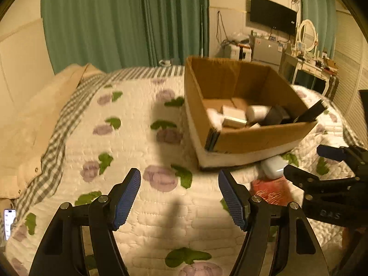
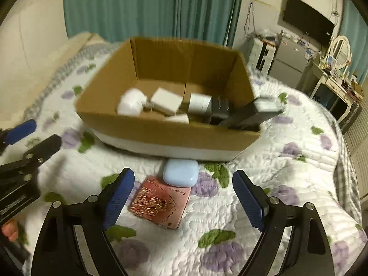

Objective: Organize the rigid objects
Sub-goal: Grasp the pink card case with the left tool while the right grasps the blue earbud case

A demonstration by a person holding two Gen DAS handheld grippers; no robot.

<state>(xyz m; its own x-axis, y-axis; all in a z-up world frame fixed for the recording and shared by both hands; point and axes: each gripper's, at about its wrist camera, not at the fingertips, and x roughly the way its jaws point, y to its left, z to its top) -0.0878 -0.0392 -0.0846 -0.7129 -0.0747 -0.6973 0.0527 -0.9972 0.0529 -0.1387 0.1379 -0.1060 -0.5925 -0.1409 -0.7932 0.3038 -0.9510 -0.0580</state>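
Landmark: a cardboard box (image 2: 165, 135) stood on the flowered quilt (image 2: 287, 184) of a bed.
Inside the box: several white small boxes (image 2: 166, 101) lay together, and a dark long item (image 2: 250, 115) leaned over the right rim.
Blue case (image 2: 180, 172): it lay on the quilt just in front of the box, touching its front wall or nearly so.
Pink box (image 2: 158, 202): it lay in front of the box too, directly behind the blue case, partly under it.
Right gripper (image 2: 184, 197): its jaws stood wide apart and held nothing, with the pink box between them but not pressed.
Left gripper (image 1: 179, 197): its jaws were also apart, empty, over bare quilt to the left of the box front.
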